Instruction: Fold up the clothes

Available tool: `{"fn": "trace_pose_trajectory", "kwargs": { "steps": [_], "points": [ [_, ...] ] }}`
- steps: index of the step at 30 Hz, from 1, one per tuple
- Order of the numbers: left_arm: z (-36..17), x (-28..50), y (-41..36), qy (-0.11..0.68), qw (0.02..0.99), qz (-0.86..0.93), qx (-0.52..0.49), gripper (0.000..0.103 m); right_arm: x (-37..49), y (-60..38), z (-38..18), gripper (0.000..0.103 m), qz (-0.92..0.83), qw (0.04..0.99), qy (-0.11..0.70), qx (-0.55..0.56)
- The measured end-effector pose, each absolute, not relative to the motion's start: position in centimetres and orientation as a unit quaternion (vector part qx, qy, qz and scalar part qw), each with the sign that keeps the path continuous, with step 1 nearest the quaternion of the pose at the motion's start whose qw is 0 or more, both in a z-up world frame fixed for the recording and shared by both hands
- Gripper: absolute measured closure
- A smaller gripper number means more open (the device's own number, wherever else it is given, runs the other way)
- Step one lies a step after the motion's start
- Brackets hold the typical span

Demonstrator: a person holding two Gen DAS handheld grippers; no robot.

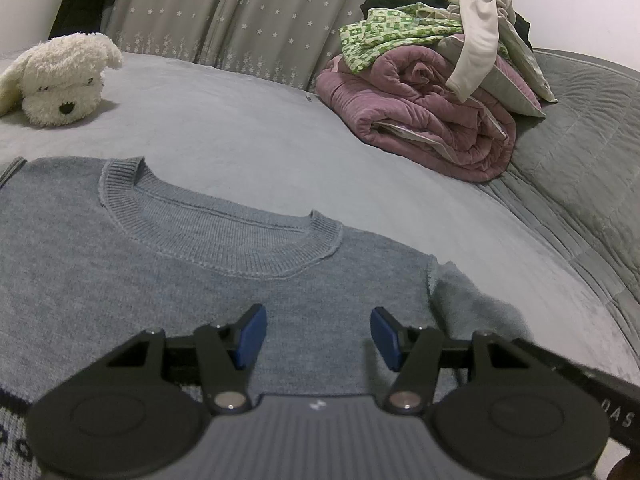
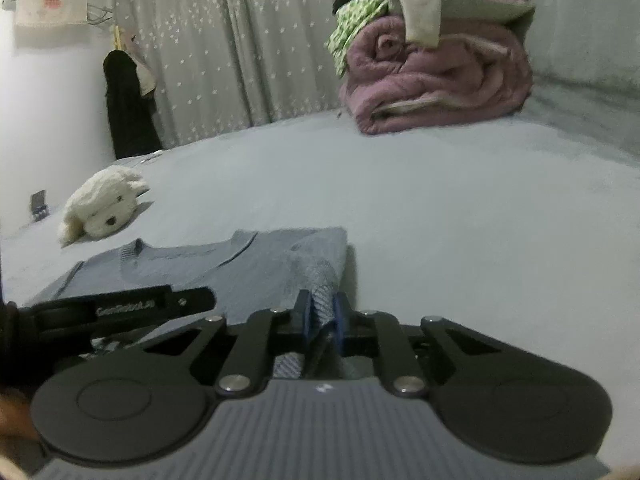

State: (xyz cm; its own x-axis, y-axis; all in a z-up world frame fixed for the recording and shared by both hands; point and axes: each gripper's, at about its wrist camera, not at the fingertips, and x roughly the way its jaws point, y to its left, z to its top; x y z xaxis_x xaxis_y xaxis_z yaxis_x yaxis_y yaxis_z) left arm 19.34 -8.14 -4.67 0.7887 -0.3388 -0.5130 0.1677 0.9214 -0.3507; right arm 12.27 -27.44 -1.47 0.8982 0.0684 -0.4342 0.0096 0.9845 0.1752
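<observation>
A blue-grey knit sweater (image 1: 168, 280) lay flat on the bed (image 1: 280, 148), collar pointing toward the curtain, its length running from the grippers to the collar. The left gripper (image 1: 318, 334) hung released above the chest. The right gripper (image 2: 323, 312) was clenched on a fold of the sweater's sleeve edge. A plush dog (image 1: 60, 80) lay beyond the collar's left.

Home bedroom, bed (image 1: 280, 140), plush dog (image 1: 60, 80), rolled quilt (image 1: 432, 120), curtain (image 1: 240, 12)

sweater (image 1: 200, 264): lies on the bed (image 1: 280, 148), near
plush dog (image 1: 60, 80): behind it, left
folded blanket (image 1: 424, 120): behind, right; clothes pile (image 1: 432, 24) on top
</observation>
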Motion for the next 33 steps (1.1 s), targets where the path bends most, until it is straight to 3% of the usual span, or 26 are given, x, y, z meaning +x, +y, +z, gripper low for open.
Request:
{"fn": "trace_pose_trajectory", "kwargs": {
  "steps": [9,25,26,30,33],
  "points": [
    [-4.7,19.4,-8.2,0.296,0.934,-0.136,-0.145,0.044,13.9,-29.6,-1.2,0.096,-0.068,0.972,0.219,-0.047],
    [-4.7,19.4,-8.0,0.296,0.934,-0.138,-0.144,0.043,17.5,-34.6,-4.2,0.096,-0.151,0.938,0.296,-0.095],
    [-4.7,19.4,-8.0,0.296,0.934,-0.138,-0.145,0.043,17.4,-34.4,-4.1,0.093,-0.155,0.938,0.295,-0.097],
    [-4.7,19.4,-7.8,0.295,0.933,-0.140,-0.151,0.043,16.6,-34.3,-3.0,0.065,-0.158,0.941,0.291,-0.070],
    [-4.5,19.0,-7.1,0.294,0.931,-0.141,-0.164,0.042,15.6,-34.0,-1.9,0.057,-0.138,0.949,0.281,-0.029]
  ]
}}
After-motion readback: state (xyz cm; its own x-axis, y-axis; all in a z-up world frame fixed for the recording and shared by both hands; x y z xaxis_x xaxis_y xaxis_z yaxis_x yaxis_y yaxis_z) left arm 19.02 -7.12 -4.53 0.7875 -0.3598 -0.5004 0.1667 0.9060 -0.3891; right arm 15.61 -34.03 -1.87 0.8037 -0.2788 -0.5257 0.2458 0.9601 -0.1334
